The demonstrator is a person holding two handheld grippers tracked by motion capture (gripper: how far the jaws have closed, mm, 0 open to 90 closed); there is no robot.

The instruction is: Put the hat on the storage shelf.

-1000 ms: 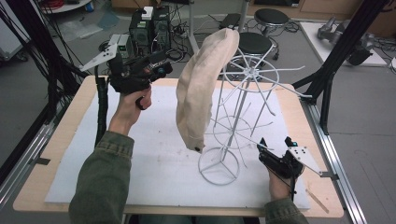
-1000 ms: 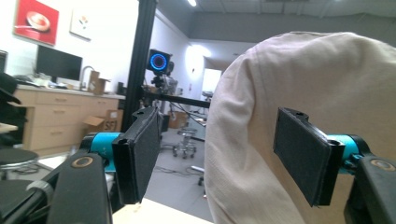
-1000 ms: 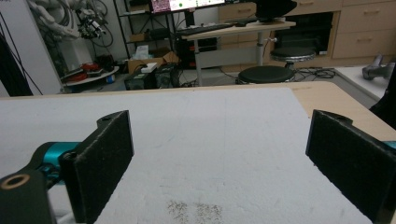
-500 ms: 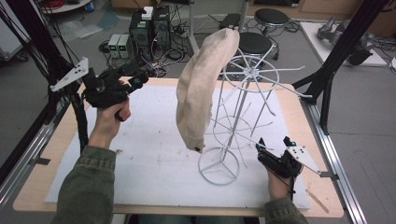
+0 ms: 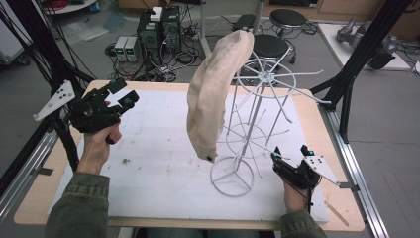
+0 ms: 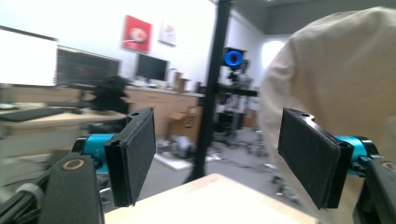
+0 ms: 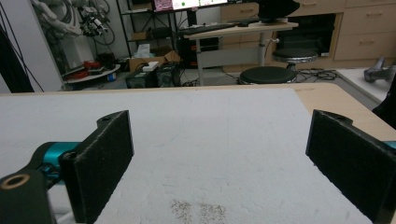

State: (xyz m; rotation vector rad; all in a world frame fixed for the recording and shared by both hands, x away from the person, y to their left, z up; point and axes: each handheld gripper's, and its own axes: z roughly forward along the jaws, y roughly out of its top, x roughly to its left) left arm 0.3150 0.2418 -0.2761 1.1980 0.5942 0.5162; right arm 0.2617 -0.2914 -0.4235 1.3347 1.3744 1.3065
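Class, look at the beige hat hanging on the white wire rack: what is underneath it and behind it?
The beige hat hangs from the white wire rack. Below its lower edge lies the white mat. Behind it, some of the rack's arms are hidden by the fabric.

Lab room, grey floor, cluttered around the table.
Grey floor (image 5: 381, 148) is running along the right side of the high view; black frame struts (image 5: 356, 59) are crossing the upper right and upper left. Computer boxes (image 5: 157, 29) with tangled cables are sitting upper centre, two black round stools (image 5: 287, 17) upper right. In the right gripper view, a desk (image 7: 233, 30) is standing top centre, wooden drawers (image 7: 364, 28) upper right. In the left gripper view, a white wall is carrying a red poster (image 6: 137, 33) upper left, with dark monitors (image 6: 86, 67) glowing below it.
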